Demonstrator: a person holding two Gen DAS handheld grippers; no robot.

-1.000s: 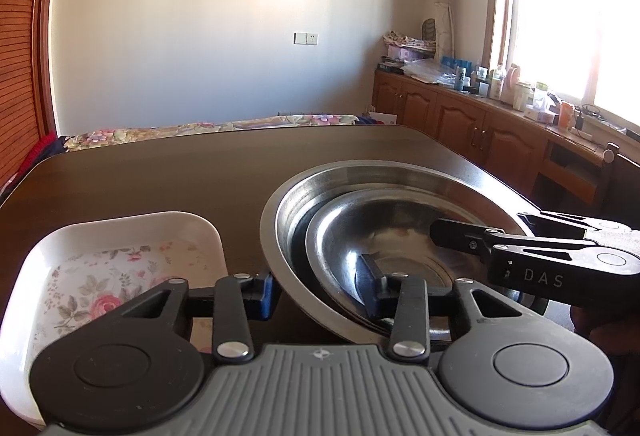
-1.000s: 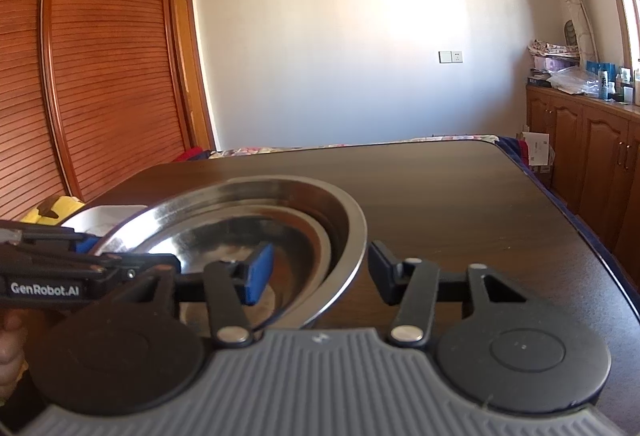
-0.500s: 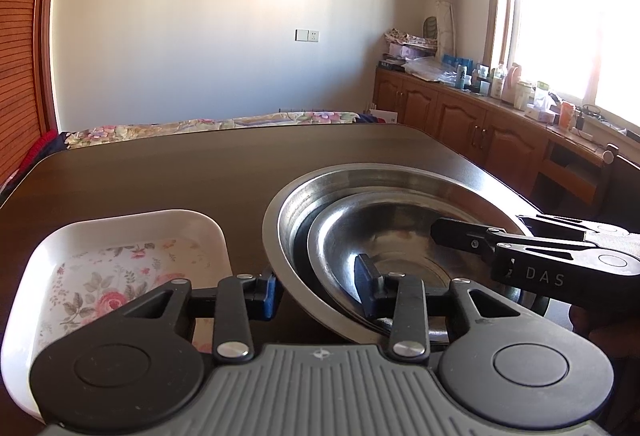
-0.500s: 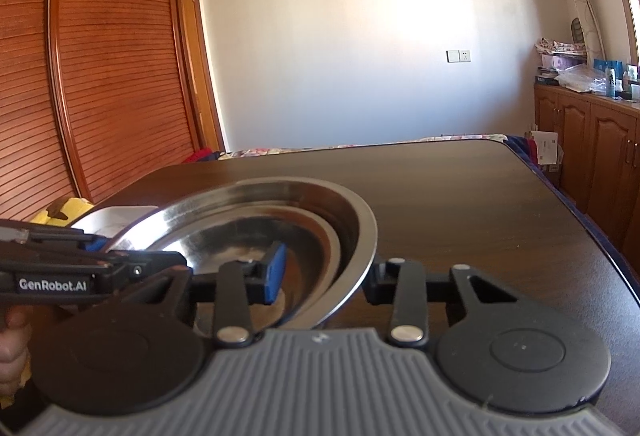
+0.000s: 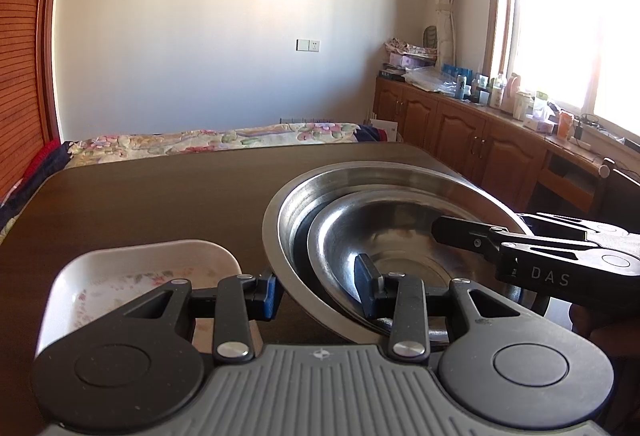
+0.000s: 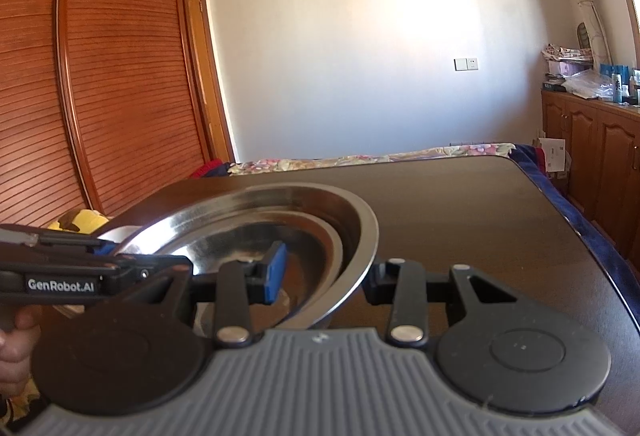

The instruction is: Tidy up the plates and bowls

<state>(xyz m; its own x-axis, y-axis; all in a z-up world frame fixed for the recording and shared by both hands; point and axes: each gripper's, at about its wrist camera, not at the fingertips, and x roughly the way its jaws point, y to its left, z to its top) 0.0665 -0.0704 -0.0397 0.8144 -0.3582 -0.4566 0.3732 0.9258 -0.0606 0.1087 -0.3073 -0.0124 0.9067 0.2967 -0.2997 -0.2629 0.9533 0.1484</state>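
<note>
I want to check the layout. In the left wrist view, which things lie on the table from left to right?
White rectangular dish with a flower pattern → large stainless steel bowl → smaller stainless steel bowl nested inside it → black right gripper reaching in from the right.

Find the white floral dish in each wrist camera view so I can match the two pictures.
Left wrist view: the white floral dish sits low and left, behind the left gripper's left finger, beside the large steel bowl.
Right wrist view: not clearly visible; any trace is hidden behind the bowl and the other gripper.
Shared landmark: the large steel bowl.
</note>
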